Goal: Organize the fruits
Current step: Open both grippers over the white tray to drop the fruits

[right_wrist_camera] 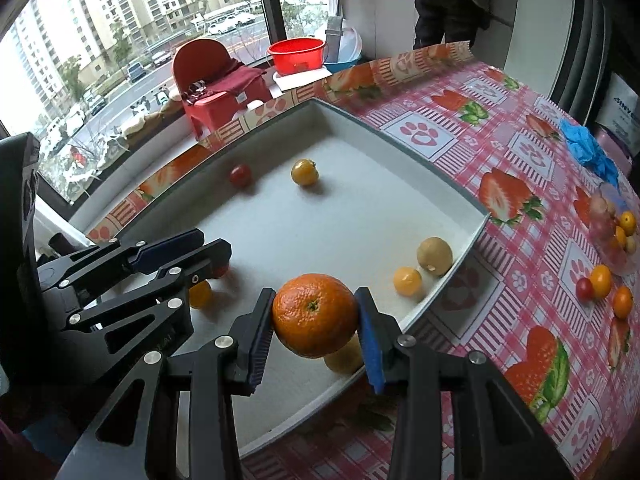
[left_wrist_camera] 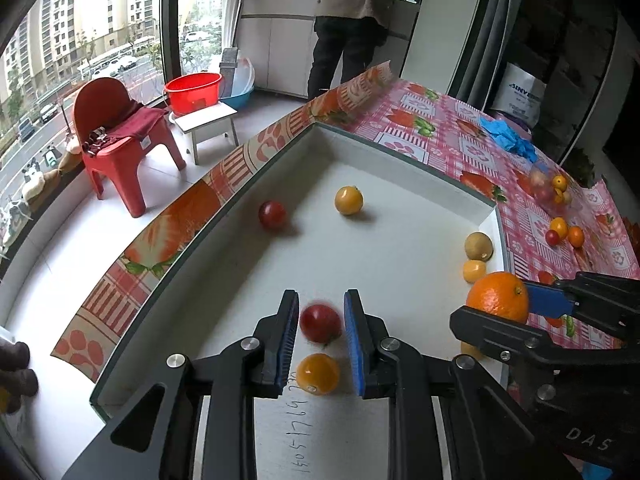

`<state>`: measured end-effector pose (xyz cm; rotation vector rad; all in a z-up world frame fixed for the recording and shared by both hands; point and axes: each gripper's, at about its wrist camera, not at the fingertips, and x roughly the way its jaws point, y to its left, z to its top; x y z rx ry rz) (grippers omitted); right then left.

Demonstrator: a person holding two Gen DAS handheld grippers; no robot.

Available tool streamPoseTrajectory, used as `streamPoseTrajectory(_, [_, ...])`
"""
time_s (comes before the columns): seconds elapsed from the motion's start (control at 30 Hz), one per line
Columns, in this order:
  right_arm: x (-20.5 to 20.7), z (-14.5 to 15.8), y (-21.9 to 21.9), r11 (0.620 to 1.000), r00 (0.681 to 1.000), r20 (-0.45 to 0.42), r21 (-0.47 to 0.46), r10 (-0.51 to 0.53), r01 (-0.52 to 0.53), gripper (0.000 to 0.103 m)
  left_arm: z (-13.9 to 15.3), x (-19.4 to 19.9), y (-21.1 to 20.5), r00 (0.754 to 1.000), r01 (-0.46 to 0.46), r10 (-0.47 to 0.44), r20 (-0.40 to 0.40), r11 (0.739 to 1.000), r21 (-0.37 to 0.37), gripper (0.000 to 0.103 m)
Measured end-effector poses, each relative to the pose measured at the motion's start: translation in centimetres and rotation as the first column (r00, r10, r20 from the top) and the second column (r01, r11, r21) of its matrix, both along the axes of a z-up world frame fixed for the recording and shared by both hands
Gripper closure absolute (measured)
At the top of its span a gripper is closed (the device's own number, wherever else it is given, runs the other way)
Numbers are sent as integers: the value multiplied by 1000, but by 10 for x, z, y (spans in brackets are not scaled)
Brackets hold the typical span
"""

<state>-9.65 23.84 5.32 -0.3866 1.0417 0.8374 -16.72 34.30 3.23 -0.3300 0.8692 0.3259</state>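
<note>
Tilting down over tray — R gripper clamping orange

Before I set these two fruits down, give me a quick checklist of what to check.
1. Right gripper clamped on orange: ok.
2. Left gripper closed on red tomato: ok, though the tomato looks blurred.
3. Both fruits over the white tray: ok.
4. Spot under the orange free: not ok, a yellow fruit lies there.
5. Grippers apart from each other: ok.
</note>
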Motion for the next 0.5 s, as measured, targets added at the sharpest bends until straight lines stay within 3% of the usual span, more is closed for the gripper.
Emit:
streamPoseTrajectory(0.17, [0, 2, 0, 1000, 1000, 5, 5, 3, -3, 59, 1, 2, -3, 1000, 12, -12, 1, 1000, 11, 79])
streamPoseTrajectory(0.33, [3, 9, -9, 1000, 1000, 23, 19, -12, 12, 48, 1, 3, -8, 1000, 13, -13, -15, 1000, 27, 78])
streamPoseTrajectory(0.37, [5, 10, -13, 999, 1000, 20, 28, -23, 22, 44, 1, 3, -8, 1000, 10, -9, -20, 999, 31, 67])
streamPoseTrajectory(0.4, [7, 12, -16, 999, 999, 19, 37, -33, 33, 36, 1, 2, -8, 1000, -8, 9, -26, 999, 42, 48])
streamPoseTrajectory(0.47, [9, 15, -23, 997, 999, 24, 53, -49, 48, 27, 2, 0, -5, 998, -49, 51, -21, 997, 66, 24])
streamPoseTrajectory(0.5, [10, 17, -26, 997, 998, 27, 59, -55, 53, 24, 3, -2, -3, 998, -59, 60, -11, 997, 58, 18])
